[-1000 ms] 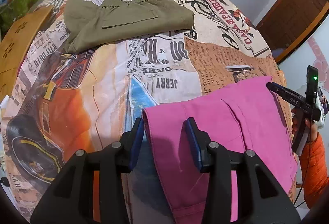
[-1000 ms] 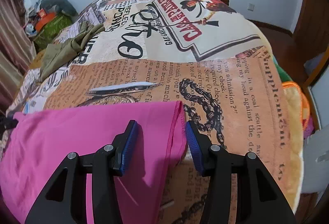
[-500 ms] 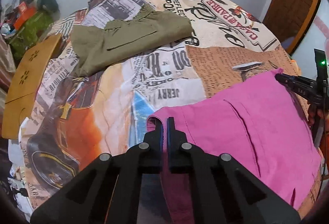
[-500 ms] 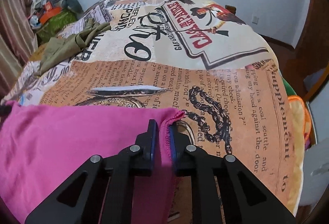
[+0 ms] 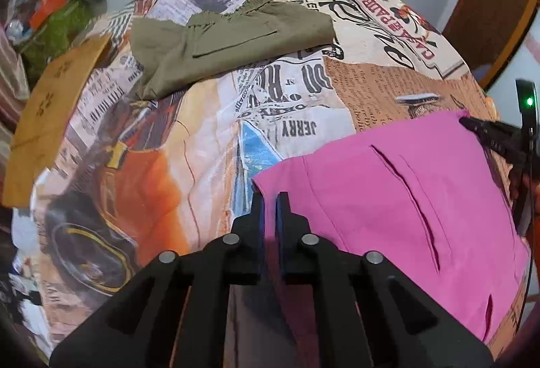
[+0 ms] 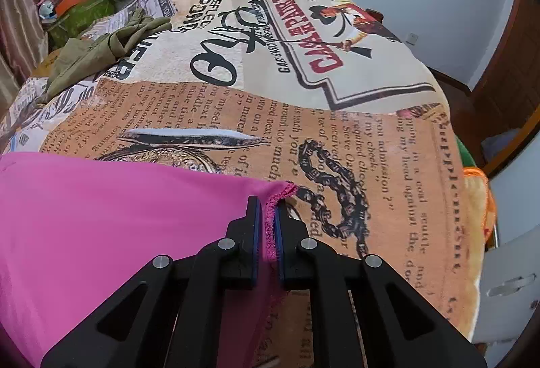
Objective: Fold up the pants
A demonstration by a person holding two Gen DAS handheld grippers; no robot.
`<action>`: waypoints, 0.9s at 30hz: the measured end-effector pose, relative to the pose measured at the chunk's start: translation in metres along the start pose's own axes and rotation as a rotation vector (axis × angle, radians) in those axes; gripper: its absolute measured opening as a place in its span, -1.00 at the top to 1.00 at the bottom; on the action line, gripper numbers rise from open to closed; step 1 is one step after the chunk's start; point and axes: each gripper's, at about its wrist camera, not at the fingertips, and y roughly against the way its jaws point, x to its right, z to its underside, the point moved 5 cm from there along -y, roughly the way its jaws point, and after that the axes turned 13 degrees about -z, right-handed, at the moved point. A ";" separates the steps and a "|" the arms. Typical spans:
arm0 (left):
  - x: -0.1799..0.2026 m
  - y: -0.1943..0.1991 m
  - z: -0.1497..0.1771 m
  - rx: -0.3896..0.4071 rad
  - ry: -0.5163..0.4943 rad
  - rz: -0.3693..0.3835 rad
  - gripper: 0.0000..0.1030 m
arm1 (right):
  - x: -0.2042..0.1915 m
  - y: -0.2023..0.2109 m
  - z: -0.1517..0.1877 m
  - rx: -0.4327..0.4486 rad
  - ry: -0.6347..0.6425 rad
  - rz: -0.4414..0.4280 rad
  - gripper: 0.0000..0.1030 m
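Observation:
Pink pants (image 5: 405, 199) lie on a bed covered with a printed blanket (image 5: 189, 145). My left gripper (image 5: 269, 199) is shut on the pants' near left corner, pink cloth pinched between its blue pads. In the right wrist view the pink pants (image 6: 118, 216) fill the lower left, and my right gripper (image 6: 266, 204) is shut on their stitched right corner. The right gripper (image 5: 472, 126) also shows at the far right of the left wrist view, at the pants' other corner.
Folded olive-green pants (image 5: 229, 44) rest further back on the bed, also seen in the right wrist view as olive pants (image 6: 101, 47). A tan cardboard sheet (image 5: 47, 111) leans at the left edge. Clutter (image 6: 74, 3) sits beyond the bed's far left; a wooden door (image 6: 506, 81) stands right.
Both grippers went from open, straddling the pink corners, to shut on the cloth. The pinched corners are lifted slightly off the blanket.

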 end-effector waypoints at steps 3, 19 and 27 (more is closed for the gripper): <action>-0.004 0.017 -0.006 0.036 -0.027 -0.008 0.86 | -0.004 0.013 -0.005 -0.018 -0.005 -0.003 0.76; 0.051 -0.001 -0.023 -0.018 -0.125 0.056 0.21 | -0.119 -0.001 -0.010 -0.141 0.130 -0.318 0.07; 0.026 0.000 0.002 -0.020 -0.079 0.086 -0.06 | -0.113 0.004 0.021 -0.188 0.166 -0.328 0.02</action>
